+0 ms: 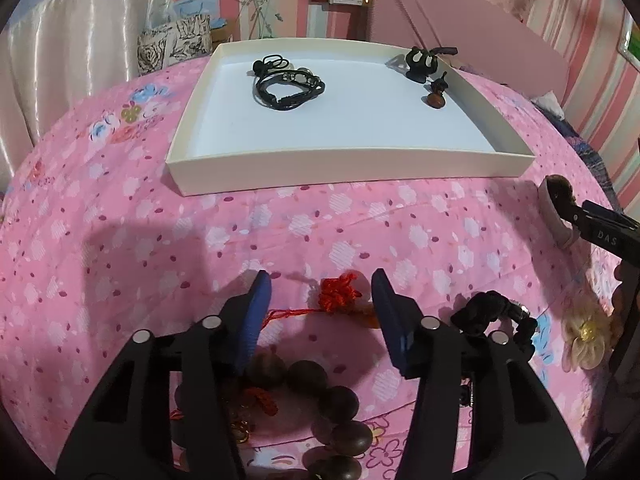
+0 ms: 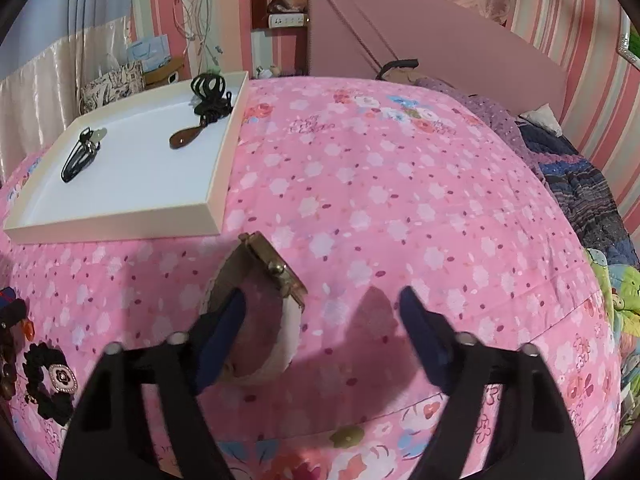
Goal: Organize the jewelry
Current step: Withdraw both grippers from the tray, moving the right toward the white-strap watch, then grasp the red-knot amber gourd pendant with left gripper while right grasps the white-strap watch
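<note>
Pink floral bedspread (image 1: 120,240) covers a bed that carries a shallow white tray (image 1: 348,164). Inside the tray lie a black cord bracelet (image 1: 286,88) and a brown pendant (image 1: 435,99). Left gripper (image 1: 320,312) is unclenched, its jaws astride a red knotted tassel (image 1: 338,292) without pressing it; a dark wooden bead bracelet (image 1: 332,408) lies beneath. Right gripper (image 2: 320,336) is likewise unclenched, its left finger (image 2: 224,332) threaded through a watch (image 2: 272,276) strap loop.
</note>
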Demonstrator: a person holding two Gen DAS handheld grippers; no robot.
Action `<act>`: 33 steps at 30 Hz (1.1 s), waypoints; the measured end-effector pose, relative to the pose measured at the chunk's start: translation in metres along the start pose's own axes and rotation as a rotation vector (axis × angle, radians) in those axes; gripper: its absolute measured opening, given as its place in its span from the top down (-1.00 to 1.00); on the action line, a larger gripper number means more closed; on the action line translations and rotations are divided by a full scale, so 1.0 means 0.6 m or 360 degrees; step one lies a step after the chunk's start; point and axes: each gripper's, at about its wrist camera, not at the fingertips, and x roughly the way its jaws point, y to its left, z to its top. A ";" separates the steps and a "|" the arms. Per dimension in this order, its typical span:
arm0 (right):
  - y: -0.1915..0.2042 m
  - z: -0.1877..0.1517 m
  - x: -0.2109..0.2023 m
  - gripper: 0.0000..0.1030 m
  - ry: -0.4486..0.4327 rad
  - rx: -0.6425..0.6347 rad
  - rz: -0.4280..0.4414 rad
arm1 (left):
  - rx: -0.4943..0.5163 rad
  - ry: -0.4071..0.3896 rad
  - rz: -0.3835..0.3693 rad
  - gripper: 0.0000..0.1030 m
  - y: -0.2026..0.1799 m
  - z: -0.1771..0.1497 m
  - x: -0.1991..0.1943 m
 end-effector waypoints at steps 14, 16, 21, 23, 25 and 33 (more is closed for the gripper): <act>0.009 -0.005 0.011 0.21 0.0038 -0.0039 0.0035 | 0.0031 0.0018 0.0010 0.57 -0.005 -0.001 0.003; 0.012 -0.005 0.012 0.23 0.0035 -0.0048 0.0034 | 0.0041 0.0013 0.0022 0.59 -0.008 -0.002 0.004; 0.010 -0.004 0.012 0.32 0.0038 -0.0046 0.0060 | 0.0041 0.0013 0.0017 0.75 -0.010 -0.003 0.005; 0.012 -0.004 0.011 0.39 0.0036 -0.0054 0.0065 | 0.0045 0.0012 0.0016 0.79 -0.011 -0.003 0.005; 0.012 -0.004 0.011 0.48 0.0035 -0.0056 0.0079 | 0.0052 0.0010 0.0020 0.82 -0.012 -0.003 0.005; 0.006 -0.005 0.009 0.72 0.0026 -0.0018 0.0118 | 0.0046 -0.0004 0.0024 0.84 -0.012 -0.003 0.003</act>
